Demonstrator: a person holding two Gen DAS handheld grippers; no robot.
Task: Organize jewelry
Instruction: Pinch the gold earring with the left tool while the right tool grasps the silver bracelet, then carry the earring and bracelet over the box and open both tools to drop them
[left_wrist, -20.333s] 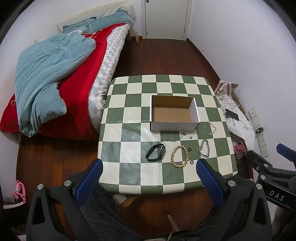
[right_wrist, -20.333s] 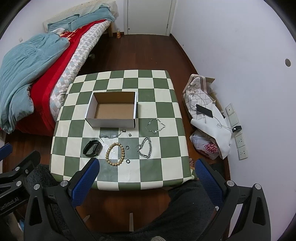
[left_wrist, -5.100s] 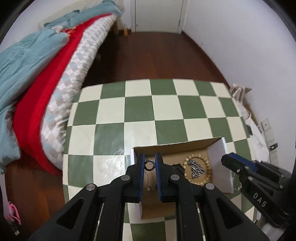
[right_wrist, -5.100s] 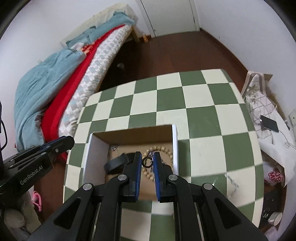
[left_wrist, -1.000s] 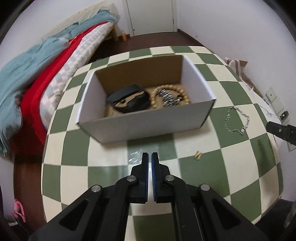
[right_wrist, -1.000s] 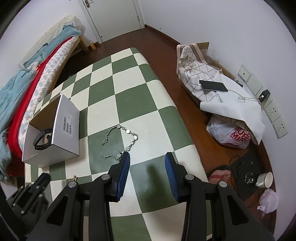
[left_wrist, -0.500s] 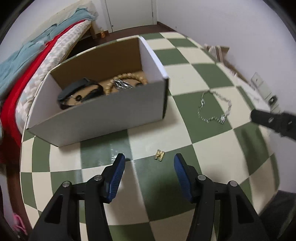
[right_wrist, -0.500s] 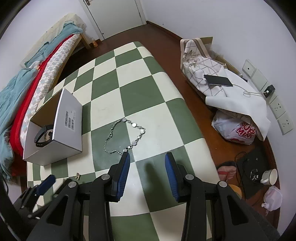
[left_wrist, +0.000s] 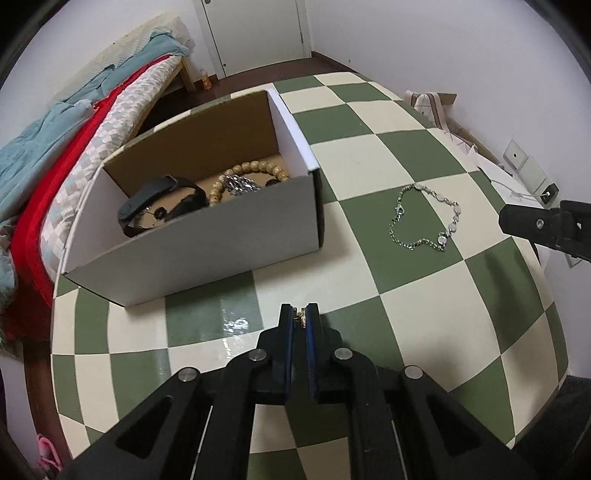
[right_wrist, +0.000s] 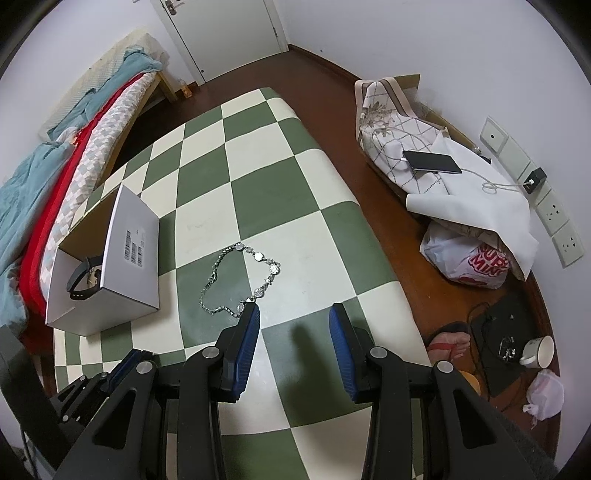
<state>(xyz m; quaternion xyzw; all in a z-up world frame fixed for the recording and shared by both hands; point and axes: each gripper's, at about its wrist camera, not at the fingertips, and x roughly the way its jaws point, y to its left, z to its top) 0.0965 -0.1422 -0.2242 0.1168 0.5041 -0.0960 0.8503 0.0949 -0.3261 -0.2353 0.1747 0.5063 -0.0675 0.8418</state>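
My left gripper is shut on a small gold earring low over the checkered table, in front of the white cardboard box. The box holds a black band, a wooden bead bracelet and a silver chain. A silver bracelet lies on a green square right of the box; it also shows in the right wrist view. My right gripper is open and empty, its left finger just short of that bracelet. The box stands to its left.
A bed with a red and teal blanket runs along the table's left side. Right of the table, on the floor, lie a patterned bag with a phone, a plastic bag, a cup and wall sockets.
My left gripper was open around the gold earring half a second ago and has now shut on it. My right gripper has moved closer to the silver bracelet and stays open.
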